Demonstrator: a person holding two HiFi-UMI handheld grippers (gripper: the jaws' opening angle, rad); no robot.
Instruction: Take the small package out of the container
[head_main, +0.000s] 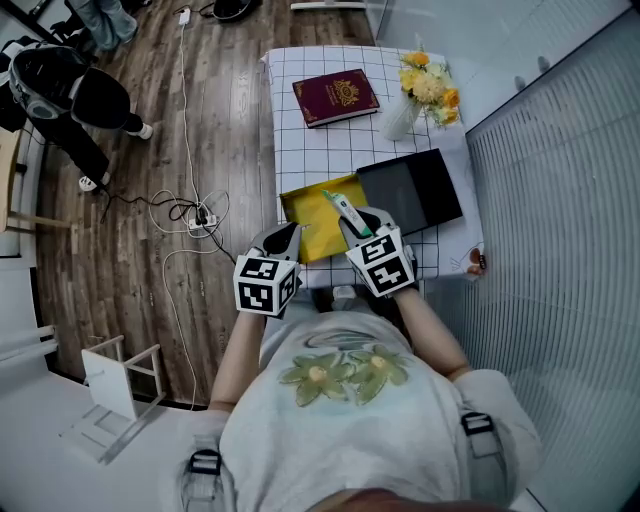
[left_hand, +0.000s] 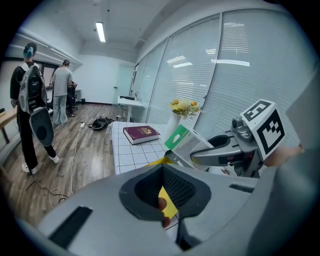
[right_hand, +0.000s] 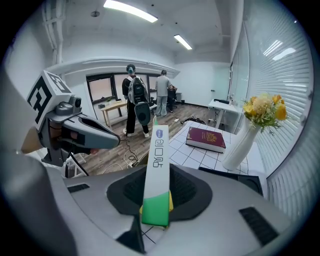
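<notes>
**Small package in the right gripper's hold, above the yellow container**

Right gripper (right_hand: 156, 202): pinching the small package (right_hand: 158, 160) at its green lower end, pads flat against the two broad faces. Left gripper (left_hand: 166, 205): closed on a yellow edge, judged to be the near rim of the yellow container (head_main: 300, 203), steadying it on the checked table (head_main: 300, 150).

Position of the package: seen from the head view (head_main: 340, 207) raised at a slant over the container's open yellow interior, free end pointing away from the person. Judged clear of the container walls; contact with the base not visible from any view.

Handling, as judged: light, going by the thin profile and the easy one-ended hold. Thin card, stiff along its length but liable to dent or crease under a hard squeeze. Smooth printed surface, so some risk of sliding between the pads if swung. Best hold across the flat faces near one end, as at present; a hold nearer the middle advised for a longer carry, to limit drooping or pivoting.

Appearance: slim, flat, elongated box. White over most of its length, green band at the gripped end, a blue oval mark and dark lettering along the narrow side. Lettering not legible. No tears or crushing seen.

Also on the table: black lid (head_main: 412, 190) just beside the container, maroon book (head_main: 336, 97) well apart.
</notes>
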